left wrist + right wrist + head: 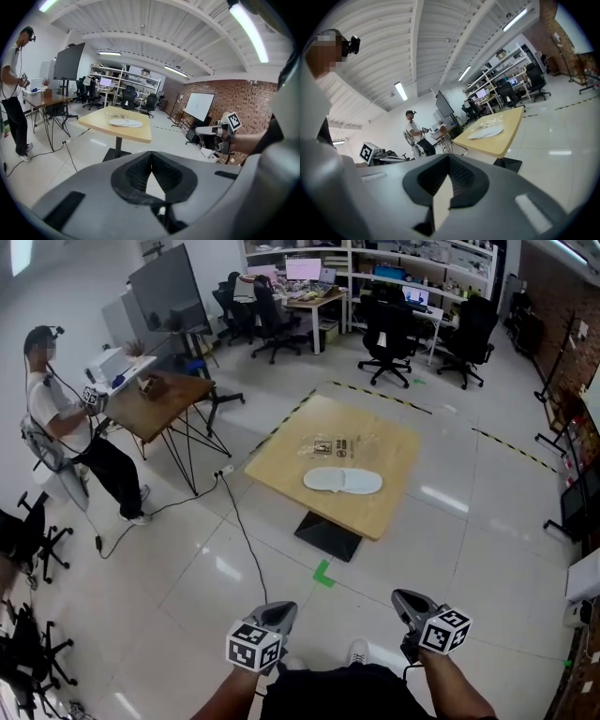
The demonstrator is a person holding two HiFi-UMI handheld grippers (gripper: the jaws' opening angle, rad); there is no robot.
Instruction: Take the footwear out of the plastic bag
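Left gripper (pixel 279 613) and right gripper (pixel 407 598) are idling shut, empty, lower frame; arriving closed risks shoving slippers (pixel 342 481) and plastic bag (pixel 335 444) off table (pixel 398 488).

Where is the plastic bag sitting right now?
In the head view, the clear plastic bag lies flat near the middle of the wooden table, just beyond the white slippers, on their far side.

No text can be read; the print on the plastic bag (pixel 343 442) is too small.
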